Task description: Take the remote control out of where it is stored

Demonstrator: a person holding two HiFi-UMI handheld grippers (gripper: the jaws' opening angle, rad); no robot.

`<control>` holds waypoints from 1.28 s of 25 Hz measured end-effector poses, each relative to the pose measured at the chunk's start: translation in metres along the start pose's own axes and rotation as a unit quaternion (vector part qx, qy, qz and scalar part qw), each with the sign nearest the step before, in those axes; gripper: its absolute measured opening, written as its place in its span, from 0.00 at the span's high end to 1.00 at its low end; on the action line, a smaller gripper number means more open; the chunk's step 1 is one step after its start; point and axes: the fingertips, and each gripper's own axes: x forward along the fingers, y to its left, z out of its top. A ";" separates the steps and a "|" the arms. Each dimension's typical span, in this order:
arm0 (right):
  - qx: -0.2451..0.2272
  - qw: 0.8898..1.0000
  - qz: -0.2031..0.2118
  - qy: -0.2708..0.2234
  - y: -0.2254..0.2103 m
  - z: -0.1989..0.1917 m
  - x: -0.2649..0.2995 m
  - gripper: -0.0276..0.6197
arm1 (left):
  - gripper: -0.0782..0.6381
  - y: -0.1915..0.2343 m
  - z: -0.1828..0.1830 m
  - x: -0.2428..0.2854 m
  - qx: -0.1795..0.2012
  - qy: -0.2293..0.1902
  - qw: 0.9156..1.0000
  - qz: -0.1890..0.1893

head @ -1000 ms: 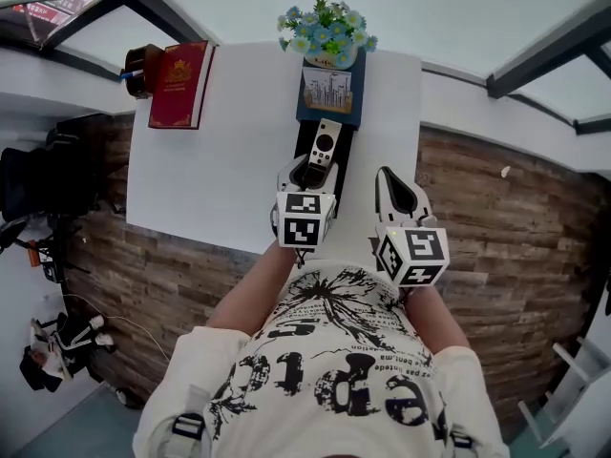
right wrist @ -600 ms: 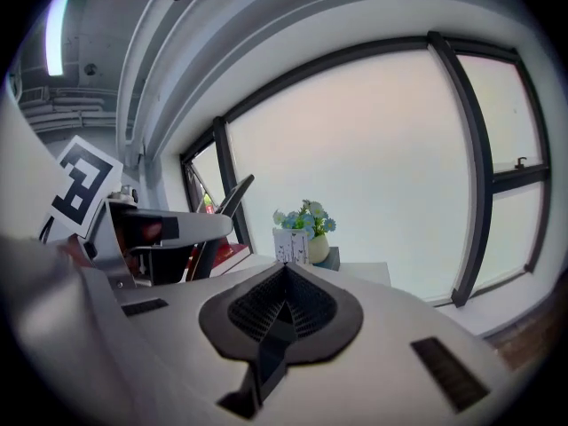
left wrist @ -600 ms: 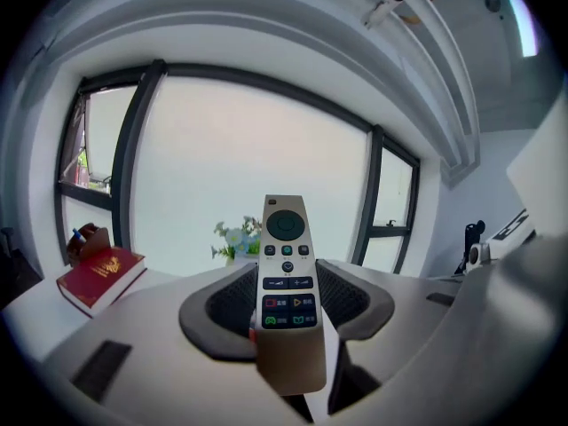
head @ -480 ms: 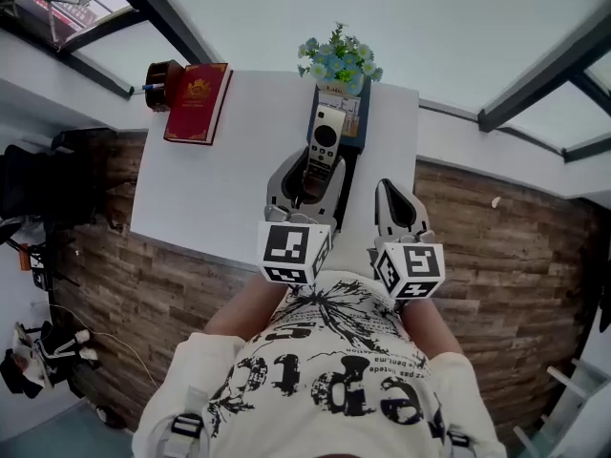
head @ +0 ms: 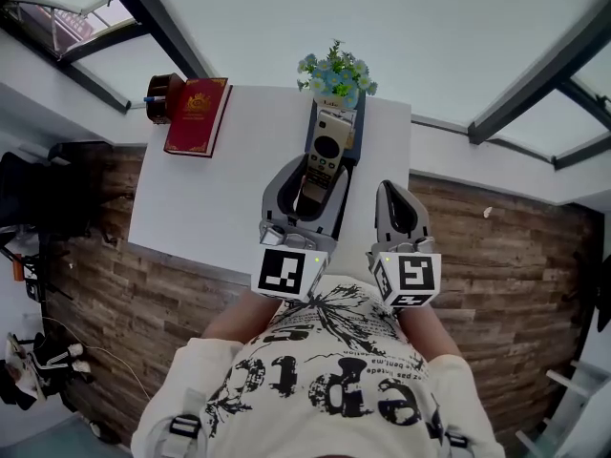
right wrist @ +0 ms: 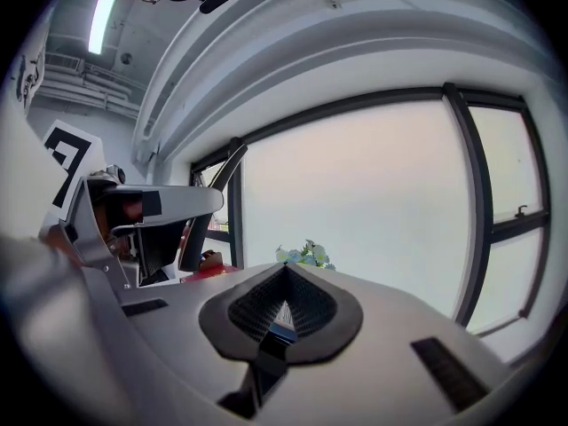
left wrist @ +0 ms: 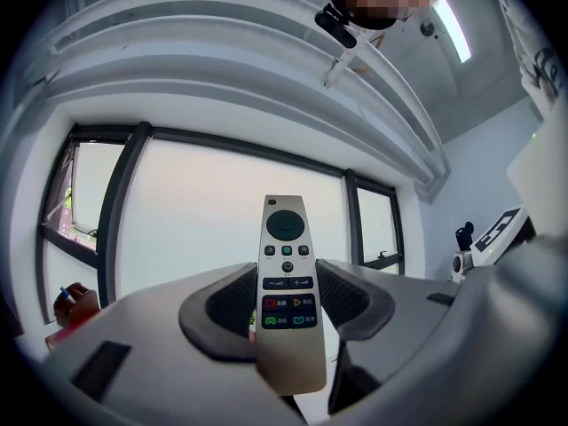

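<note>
A silver remote control [head: 326, 153] with a round black pad and coloured buttons is clamped at its lower half by my left gripper [head: 307, 168], held above the white table [head: 220, 194]. In the left gripper view the remote [left wrist: 287, 273] stands upright between the dark pads [left wrist: 232, 302] against the bright window, and the gripper [left wrist: 288, 307] is shut on it. Behind it stands the dark blue holder [head: 357, 130]. My right gripper [head: 396, 198] hovers to the right, tips together, nothing in it; its joined jaws [right wrist: 284, 278] fill the right gripper view.
A pot of blue and white flowers [head: 336, 68] stands at the table's far edge. A red book [head: 196, 115] and a brown pen holder [head: 162, 95] lie at the far left corner. Wood-plank floor [head: 496, 256] surrounds the table. A black chair [head: 48, 184] sits at the left.
Both grippers have risen toward the camera. The left one has carried the remote up and away from the blue holder and tipped to level. The right one stays shut and empty.
</note>
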 end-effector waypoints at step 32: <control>-0.018 1.000 -0.016 0.007 -0.008 -0.001 0.010 0.95 | 0.59 0.006 -0.037 0.015 -0.012 0.056 0.998 -0.013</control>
